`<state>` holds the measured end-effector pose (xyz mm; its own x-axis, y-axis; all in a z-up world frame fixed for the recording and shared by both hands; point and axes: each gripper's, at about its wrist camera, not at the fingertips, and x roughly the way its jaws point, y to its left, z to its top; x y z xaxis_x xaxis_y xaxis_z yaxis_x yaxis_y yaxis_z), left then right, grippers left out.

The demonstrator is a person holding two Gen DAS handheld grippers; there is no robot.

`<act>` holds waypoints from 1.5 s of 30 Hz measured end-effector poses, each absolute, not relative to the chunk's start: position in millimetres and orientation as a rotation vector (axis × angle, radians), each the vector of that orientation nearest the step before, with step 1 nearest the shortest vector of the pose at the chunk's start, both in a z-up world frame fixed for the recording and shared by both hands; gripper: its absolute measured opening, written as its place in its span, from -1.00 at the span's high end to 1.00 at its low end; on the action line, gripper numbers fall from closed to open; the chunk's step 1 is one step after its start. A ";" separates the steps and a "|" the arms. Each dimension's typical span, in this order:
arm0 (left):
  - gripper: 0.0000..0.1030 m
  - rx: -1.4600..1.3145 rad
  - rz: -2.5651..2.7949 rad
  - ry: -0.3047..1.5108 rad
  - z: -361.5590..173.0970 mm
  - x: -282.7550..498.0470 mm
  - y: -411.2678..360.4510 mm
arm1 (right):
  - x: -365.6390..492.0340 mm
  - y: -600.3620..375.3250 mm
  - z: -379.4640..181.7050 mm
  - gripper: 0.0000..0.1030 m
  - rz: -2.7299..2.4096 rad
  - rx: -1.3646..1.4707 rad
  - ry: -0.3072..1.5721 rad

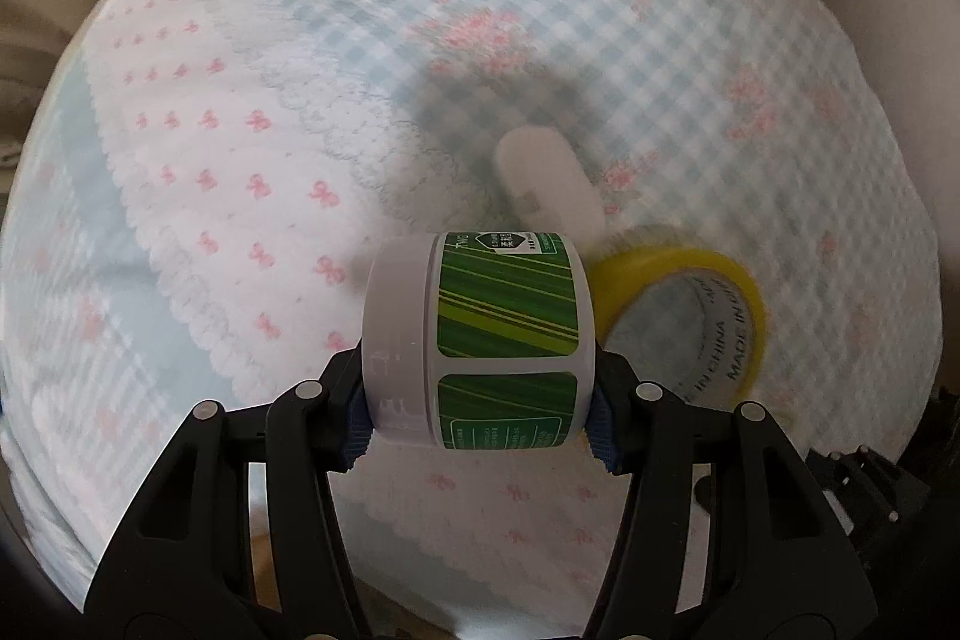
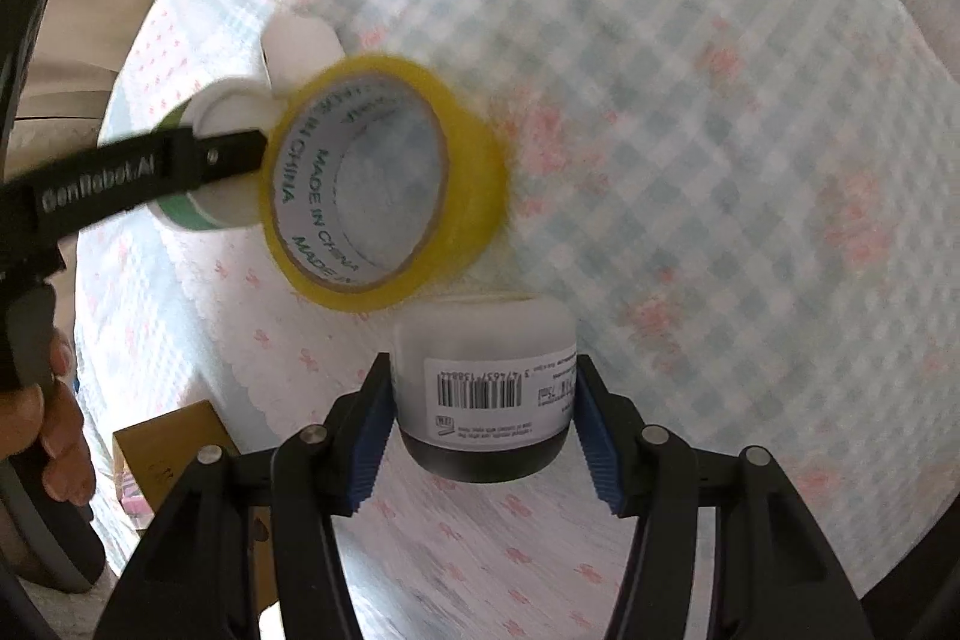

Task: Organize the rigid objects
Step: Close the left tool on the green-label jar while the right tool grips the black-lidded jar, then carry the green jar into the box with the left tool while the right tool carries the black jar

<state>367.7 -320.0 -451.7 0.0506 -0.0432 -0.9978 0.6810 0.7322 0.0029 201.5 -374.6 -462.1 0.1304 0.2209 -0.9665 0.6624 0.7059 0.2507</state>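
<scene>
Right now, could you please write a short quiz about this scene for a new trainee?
1. True or false: the left tool holds a jar with a green label.
2. What does the right tool hold? A) the tape roll B) a jar with a barcode C) nothing
3. Fill in: the tape roll is coloured ____.

Key
1. True. The pads press both ends of the jar.
2. B. The barcode jar sits between the blue pads; the tape roll is above it in the right wrist view, and whether they touch is unclear.
3. Yellow, with MADE IN CHINA printed on its core.
</scene>
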 end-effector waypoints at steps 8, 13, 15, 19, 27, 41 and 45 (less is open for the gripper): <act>-0.02 0.475 -0.568 1.335 -372.9 348.1 -286.8 | 194.0 -398.3 -403.7 -0.01 -0.359 0.737 1.368; -0.02 0.388 -0.524 1.265 -312.4 327.0 -259.6 | 190.8 -395.7 -343.6 -0.01 -0.307 0.601 1.303; -0.02 0.351 -0.499 1.241 -292.2 317.3 -244.3 | 191.0 -381.7 -321.9 -0.01 -0.263 0.552 1.268; -0.02 0.269 -0.423 1.176 -247.7 290.7 -202.5 | 193.3 -366.7 -272.2 -0.01 -0.170 0.420 1.208; -0.02 0.090 -0.257 1.124 -199.1 240.4 -105.2 | 202.4 -314.3 -218.9 -0.01 0.055 0.270 1.134; -0.02 -0.097 -0.068 1.154 -211.0 180.0 84.1 | 188.3 -168.6 -222.1 -0.01 0.317 0.258 1.169; -0.02 -0.097 -0.099 1.189 -231.1 180.3 116.9 | 183.7 -134.5 -230.8 -0.01 0.305 0.274 1.183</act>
<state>180.3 116.9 -231.1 0.3690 -0.1280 -0.9206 0.0257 0.9915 -0.1276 183.7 -134.5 -230.8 0.3459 0.3735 -0.8607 -0.0898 0.9263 0.3659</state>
